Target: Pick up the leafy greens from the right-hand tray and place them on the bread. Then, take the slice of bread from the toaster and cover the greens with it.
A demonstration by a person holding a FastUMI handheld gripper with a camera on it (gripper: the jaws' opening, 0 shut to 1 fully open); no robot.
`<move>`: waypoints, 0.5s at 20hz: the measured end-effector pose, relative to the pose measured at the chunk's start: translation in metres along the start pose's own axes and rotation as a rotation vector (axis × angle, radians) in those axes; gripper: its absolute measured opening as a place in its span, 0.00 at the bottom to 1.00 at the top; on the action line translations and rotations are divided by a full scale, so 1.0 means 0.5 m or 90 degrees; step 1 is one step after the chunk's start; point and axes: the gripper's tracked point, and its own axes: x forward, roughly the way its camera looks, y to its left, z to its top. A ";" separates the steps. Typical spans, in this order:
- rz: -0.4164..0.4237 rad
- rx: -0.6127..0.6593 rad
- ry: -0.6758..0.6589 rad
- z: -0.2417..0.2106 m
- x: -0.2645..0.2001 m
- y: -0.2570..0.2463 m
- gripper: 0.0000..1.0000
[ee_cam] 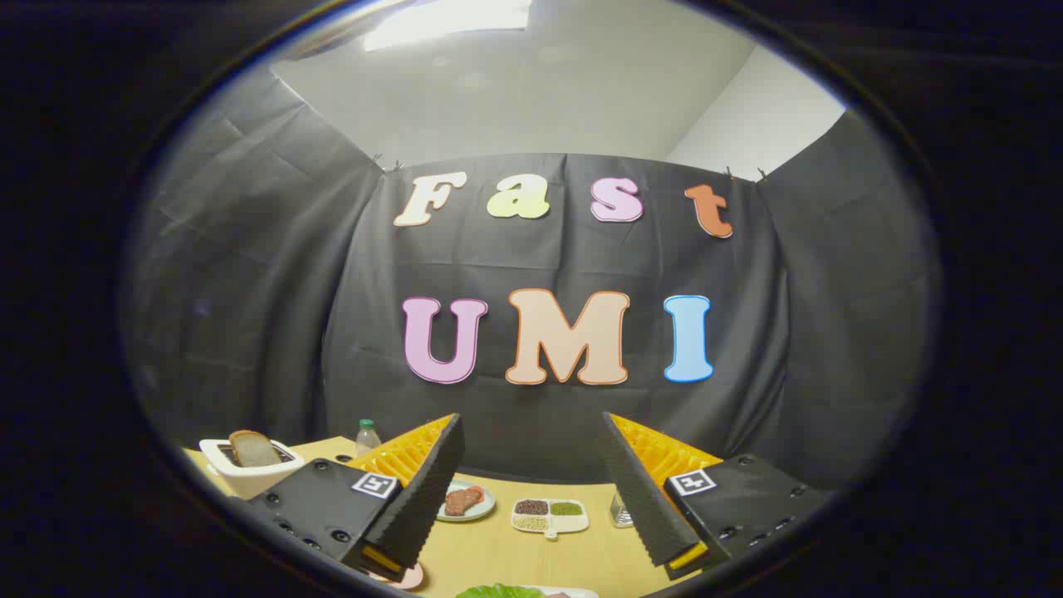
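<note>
Hovering with fingers spread wide, the gripper (531,490) holds nothing above the leafy greens (498,591).

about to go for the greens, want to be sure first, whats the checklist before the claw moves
1. Claw open with nothing between the fingers: ok.
2. Leafy greens located, low between the fingers, only their top edge showing: ok.
3. Greens' tray clear for a grasp: cannot tell, barely in view.
4. Bread slice standing upright in the toaster: ok.
5. Base bread ready for the greens: cannot tell.
6. Path over the table past the sectioned dish and meat plate: ok.
</note>
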 end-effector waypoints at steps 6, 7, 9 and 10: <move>0.003 0.000 0.006 -0.009 0.004 -0.019 1.00; 0.003 0.001 0.008 -0.009 0.006 -0.024 1.00; 0.000 0.004 0.011 -0.011 0.007 -0.035 1.00; 0.001 0.005 0.013 -0.015 0.008 -0.037 1.00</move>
